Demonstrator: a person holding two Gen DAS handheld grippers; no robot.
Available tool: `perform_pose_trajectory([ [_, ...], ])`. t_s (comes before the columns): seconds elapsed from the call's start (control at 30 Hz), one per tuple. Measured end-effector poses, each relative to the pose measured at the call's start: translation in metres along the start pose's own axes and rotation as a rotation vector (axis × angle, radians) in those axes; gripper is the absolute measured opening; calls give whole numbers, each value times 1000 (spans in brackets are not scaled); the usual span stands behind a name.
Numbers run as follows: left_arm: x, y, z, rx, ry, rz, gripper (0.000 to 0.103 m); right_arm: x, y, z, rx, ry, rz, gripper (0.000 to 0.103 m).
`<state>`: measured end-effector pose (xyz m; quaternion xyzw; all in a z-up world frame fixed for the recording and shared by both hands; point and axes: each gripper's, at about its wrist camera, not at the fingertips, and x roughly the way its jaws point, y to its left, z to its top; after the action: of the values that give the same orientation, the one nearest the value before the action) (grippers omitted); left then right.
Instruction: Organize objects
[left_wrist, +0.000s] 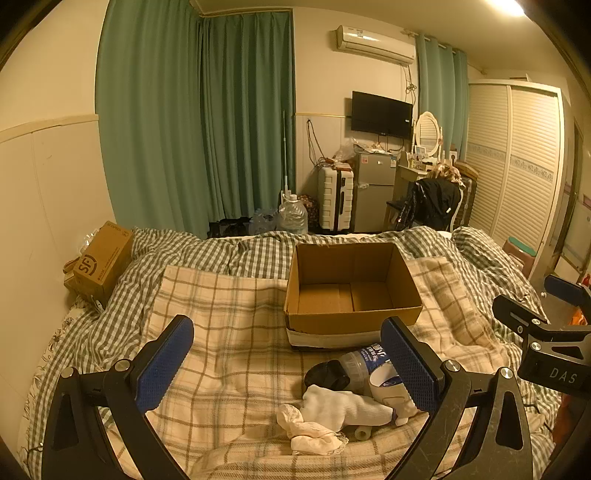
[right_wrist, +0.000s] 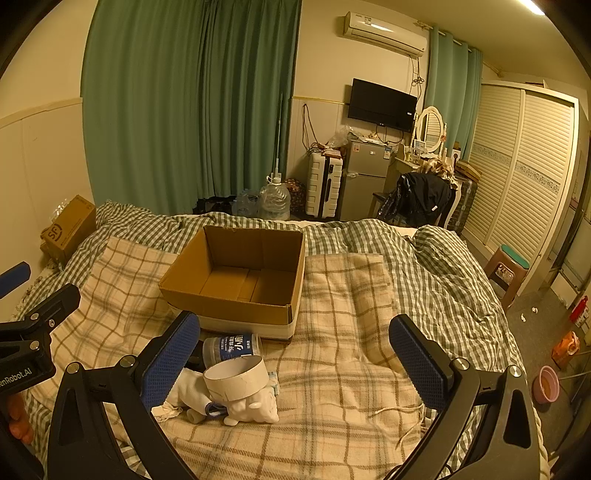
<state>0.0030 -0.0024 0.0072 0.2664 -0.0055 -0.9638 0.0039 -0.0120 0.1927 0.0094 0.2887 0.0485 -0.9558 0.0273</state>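
Open cardboard box (left_wrist: 352, 288) sits on plaid blanket (left_wrist: 221, 314) on the bed, nothing inside, flaps up. Second, closed SF-printed box (left_wrist: 101, 258) at the bed's far left edge by the wall.

Pile of loose items lies on the blanket just in front of the open box, outside it: clear jar with blue label (right_wrist: 232, 349) on its side, touching the box's front wall or nearly so; black rounded item (left_wrist: 327, 374) beside it; white socks (left_wrist: 343, 404); white ceramic pig-shaped cup (right_wrist: 245, 391) with a wide round rim; small cream cloth (left_wrist: 308, 432).

Left tool (left_wrist: 288, 369) spread wide, gripping nothing; pile sits between its fingers, nearer the right finger (left_wrist: 410, 369).

Right tool (right_wrist: 295, 365) also spread wide and gripping nothing; pile is by its left finger (right_wrist: 170, 363), bare blanket across the remaining gap.
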Motion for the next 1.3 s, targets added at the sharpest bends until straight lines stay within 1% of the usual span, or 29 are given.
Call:
perform_pose_trajectory([
  [1.3, 1, -3, -5, 9, -6, 5, 103, 4, 4, -6, -4, 11, 10, 103],
])
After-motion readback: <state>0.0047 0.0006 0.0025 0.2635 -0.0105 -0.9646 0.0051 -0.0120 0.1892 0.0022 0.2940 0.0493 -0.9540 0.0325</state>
